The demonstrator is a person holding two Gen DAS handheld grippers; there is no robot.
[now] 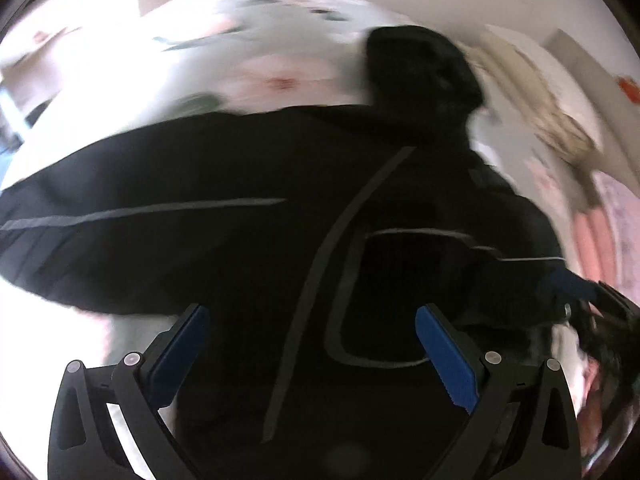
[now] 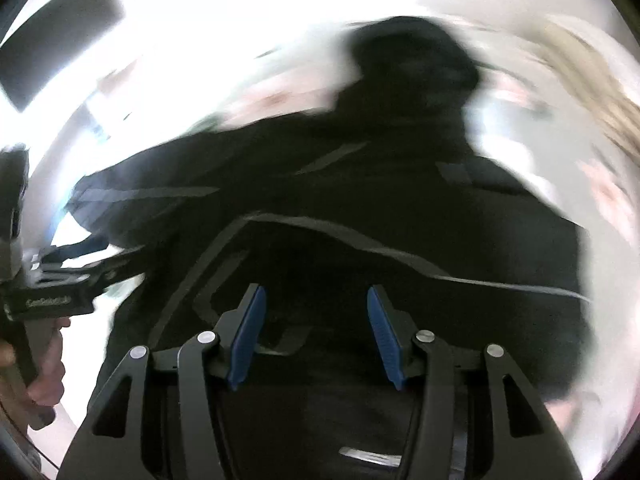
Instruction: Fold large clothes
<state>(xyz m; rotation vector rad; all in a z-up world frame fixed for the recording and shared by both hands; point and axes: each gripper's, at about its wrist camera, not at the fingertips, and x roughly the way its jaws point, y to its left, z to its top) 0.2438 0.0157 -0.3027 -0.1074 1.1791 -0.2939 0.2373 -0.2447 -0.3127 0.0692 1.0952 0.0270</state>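
Observation:
A large black jacket [image 1: 240,232] with grey seam lines and a hood [image 1: 424,68] lies spread on a white flowered bed sheet [image 1: 276,76]. It also fills the right wrist view [image 2: 400,208]. My left gripper [image 1: 312,320] hangs open over the jacket's lower part, blue pads wide apart, nothing between them. My right gripper [image 2: 316,300] is open over the jacket too, empty. The right gripper shows at the right edge of the left wrist view [image 1: 580,288], and the left gripper at the left edge of the right wrist view [image 2: 76,264]. Both views are blurred.
Beige and pink cloth [image 1: 560,132] lies on the bed to the right of the jacket. A dark rectangular object [image 2: 60,32] shows at the upper left in the right wrist view. A pale wall [image 1: 520,8] stands behind the bed.

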